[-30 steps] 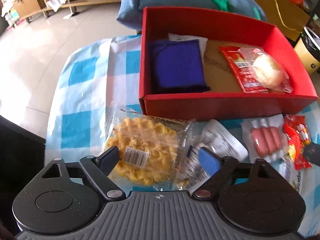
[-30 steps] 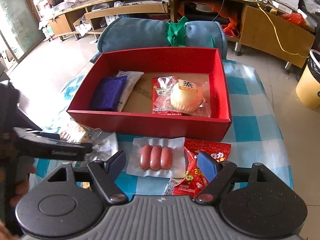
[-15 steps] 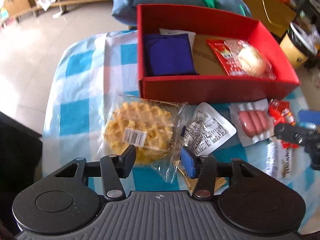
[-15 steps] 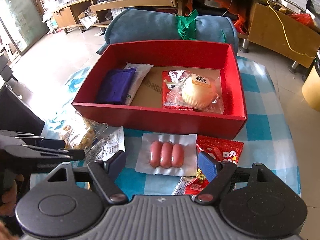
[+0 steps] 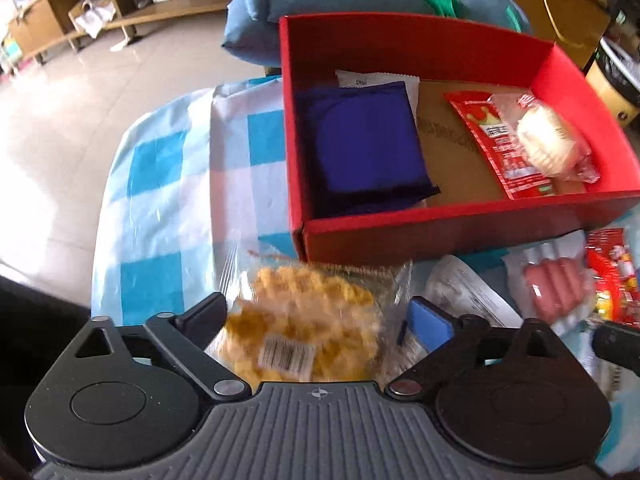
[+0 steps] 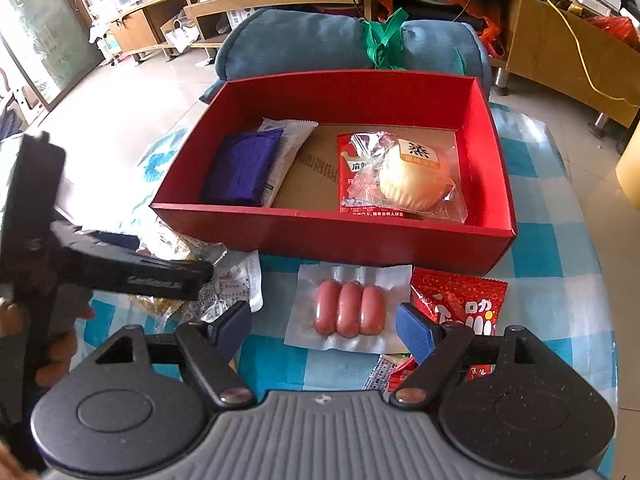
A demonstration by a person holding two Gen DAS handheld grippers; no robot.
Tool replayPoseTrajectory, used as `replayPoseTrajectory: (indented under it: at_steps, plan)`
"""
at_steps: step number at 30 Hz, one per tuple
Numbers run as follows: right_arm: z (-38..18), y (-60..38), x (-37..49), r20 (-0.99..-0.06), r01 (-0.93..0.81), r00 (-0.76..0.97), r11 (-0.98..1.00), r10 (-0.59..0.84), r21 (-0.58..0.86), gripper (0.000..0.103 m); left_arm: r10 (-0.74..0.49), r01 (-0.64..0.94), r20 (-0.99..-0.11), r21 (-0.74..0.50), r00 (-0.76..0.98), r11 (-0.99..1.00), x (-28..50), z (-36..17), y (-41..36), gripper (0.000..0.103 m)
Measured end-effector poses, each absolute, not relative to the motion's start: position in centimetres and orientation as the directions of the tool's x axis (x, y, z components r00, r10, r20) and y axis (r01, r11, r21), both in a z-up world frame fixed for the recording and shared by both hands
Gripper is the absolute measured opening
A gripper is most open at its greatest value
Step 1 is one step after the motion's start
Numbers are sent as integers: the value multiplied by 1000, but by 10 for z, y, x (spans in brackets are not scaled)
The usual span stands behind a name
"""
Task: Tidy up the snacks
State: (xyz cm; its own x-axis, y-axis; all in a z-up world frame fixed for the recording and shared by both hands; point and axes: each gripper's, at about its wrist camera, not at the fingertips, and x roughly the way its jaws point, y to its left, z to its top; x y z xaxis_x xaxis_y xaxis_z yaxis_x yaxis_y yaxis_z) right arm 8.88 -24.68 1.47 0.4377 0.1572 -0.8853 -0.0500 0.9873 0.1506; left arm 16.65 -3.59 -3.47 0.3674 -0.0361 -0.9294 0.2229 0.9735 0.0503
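On the left, the left gripper (image 5: 316, 320) is being held low over the checked tablecloth (image 5: 168, 200). Its jaws are opening wide; the waffle packet (image 5: 304, 328) is lying between them, but no pad is seen pressing on it. The packet is blurred and its near edge is being hidden by the gripper body. In the right wrist view this gripper (image 6: 132, 268) is seen side-on, so its jaws cannot be read there; the hand (image 6: 52, 344) holding it is cut off at the frame edge.

Just beyond the packet, the red box (image 5: 460, 232) is standing on the cloth. At its left end a purple pouch (image 5: 364, 148) is lying on a white packet (image 5: 376, 78), most of which is being covered. At its right end a wrapped bun (image 6: 412, 178) is resting on a red sachet (image 6: 352, 168).

In front of the box, a white printed wrapper (image 6: 236, 276) is partly hidden under the left gripper. To its right the sausage pack (image 6: 348, 308) is lying flat, framed by the right gripper (image 6: 324, 330), whose jaws are being held part open around nothing. A red candy packet (image 6: 460, 300) is partly blocked by the right finger (image 6: 416, 332).
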Motion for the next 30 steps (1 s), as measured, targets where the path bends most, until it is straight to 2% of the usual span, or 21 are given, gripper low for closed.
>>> replayPoseTrajectory:
  at_steps: [4,8,14,19,21,26,30]
  plan:
    - [13,-245,88,-887,-59,431,986,163,153,73,-43,195,-949,20,314,981,179,-53,-24,103]
    - [13,-248,91,-887,-52,436,988,152,144,73,-39,176,-952,16,303,984,163,-46,-15,92]
    - [11,-238,91,-891,-71,424,987,162,146,73,-66,156,-960,-23,273,987,127,-33,3,84]
    - [1,-224,91,-895,-75,379,972,236,225,73,-110,104,-952,-84,285,991,104,-23,26,76]
    - [-6,-219,93,-897,-54,347,960,276,275,73,-114,106,-952,-87,283,991,94,-21,27,76]
    - [-23,-203,100,-888,14,316,934,334,356,74,-96,141,-958,-59,272,988,87,-30,22,87]
    - [-36,-193,108,-881,107,324,912,345,396,74,-104,146,-961,-68,258,987,85,-39,22,91]
